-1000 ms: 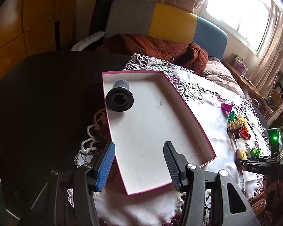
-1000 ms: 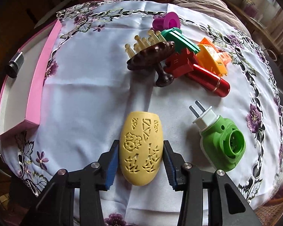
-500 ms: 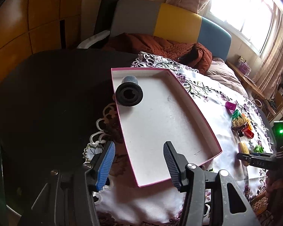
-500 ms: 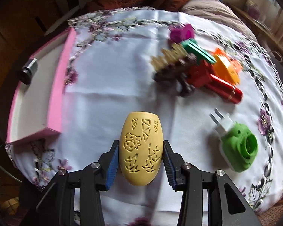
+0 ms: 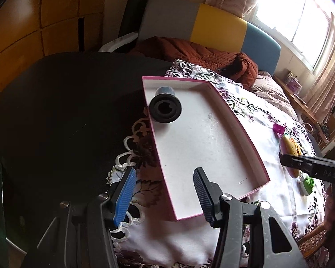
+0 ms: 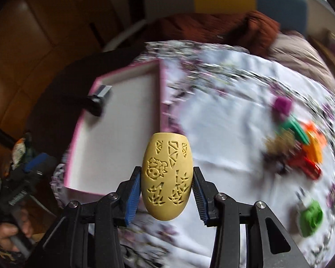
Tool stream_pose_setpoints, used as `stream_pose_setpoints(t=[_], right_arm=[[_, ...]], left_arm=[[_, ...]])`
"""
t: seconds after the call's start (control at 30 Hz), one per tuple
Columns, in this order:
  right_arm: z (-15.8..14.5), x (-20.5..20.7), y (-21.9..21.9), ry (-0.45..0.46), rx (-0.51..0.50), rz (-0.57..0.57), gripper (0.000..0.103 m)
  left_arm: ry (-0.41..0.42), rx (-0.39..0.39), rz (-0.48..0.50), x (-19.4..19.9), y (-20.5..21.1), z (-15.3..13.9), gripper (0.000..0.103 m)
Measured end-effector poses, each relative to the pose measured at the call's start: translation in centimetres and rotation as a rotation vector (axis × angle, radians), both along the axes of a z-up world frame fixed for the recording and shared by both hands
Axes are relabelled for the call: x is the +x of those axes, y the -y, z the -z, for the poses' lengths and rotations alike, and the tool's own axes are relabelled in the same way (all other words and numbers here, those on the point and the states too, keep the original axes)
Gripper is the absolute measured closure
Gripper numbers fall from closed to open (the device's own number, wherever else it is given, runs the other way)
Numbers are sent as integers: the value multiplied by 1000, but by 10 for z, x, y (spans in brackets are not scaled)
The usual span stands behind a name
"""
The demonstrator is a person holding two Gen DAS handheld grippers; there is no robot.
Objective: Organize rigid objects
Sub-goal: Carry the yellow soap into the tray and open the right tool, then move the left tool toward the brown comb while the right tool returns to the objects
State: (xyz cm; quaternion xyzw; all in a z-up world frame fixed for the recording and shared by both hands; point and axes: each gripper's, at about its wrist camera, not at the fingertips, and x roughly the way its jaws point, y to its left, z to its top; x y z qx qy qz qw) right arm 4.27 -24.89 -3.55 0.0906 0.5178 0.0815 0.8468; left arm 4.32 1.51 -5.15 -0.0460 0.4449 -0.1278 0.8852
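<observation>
— Where's the yellow egg (image 6: pixel 166 179)?
— Pinched upright in the right gripper (image 6: pixel 166 191), above the cloth; the pink tray (image 6: pixel 162 98) lies up-left of it.
— The left gripper (image 5: pixel 165 195)?
— Open, empty, at the tray's near corner.

Pretty cozy room tbh: warm wood wall panels (image 5: pixel 33 29) on the left, a grey, yellow and blue headboard (image 5: pixel 212 29) behind a rust-brown quilt (image 5: pixel 196 53), and a bright curtained window (image 5: pixel 301 15) blasting daylight in from the right.
</observation>
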Motion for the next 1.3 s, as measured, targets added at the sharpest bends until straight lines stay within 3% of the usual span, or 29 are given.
stream_pose_setpoints(t=[0.27, 0.6, 0.67, 0.93, 1.3], right_arm=[[18, 49, -79, -51, 47, -143, 59], [66, 110, -138, -171, 105, -144, 57], [67, 114, -140, -153, 127, -131, 56], [61, 99, -142, -120, 118, -147, 54], [30, 59, -122, 23, 20, -136, 44]], left_arm=[[-6, -12, -64, 5, -23, 2, 49], [-35, -27, -115, 14, -43, 12, 49], [-39, -21, -117, 15, -43, 14, 49], [-45, -19, -117, 17, -40, 17, 49], [-13, -2, -79, 5, -23, 5, 49]])
